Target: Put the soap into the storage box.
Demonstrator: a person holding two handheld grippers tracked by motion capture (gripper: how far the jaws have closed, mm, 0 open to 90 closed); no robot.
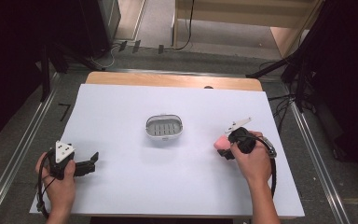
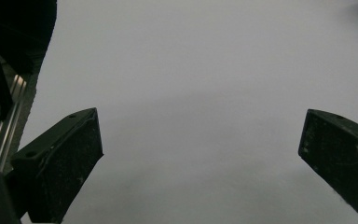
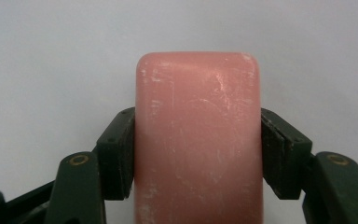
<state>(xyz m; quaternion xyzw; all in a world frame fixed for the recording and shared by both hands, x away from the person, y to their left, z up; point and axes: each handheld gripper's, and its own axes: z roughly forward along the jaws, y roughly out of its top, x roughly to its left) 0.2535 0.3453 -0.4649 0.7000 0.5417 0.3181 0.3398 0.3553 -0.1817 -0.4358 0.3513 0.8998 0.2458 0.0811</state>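
Your right claw [image 1: 224,148] is squeezing a pink soap bar [image 3: 198,140]. In the right gripper view, one jaw presses on each side of the bar, and the bar sticks out past the jaw tips. In the high view the soap sits low over the white sheet [image 1: 121,186] on the desk [image 1: 168,80], near your right hand [image 1: 251,161]. A small white soap dish [image 1: 164,127] with a slotted grey floor rests in the middle of the sheet, well apart from the soap. Your left claw [image 1: 91,163] is down at the left edge of the sheet. Its jaws are spread wide and hold nothing.
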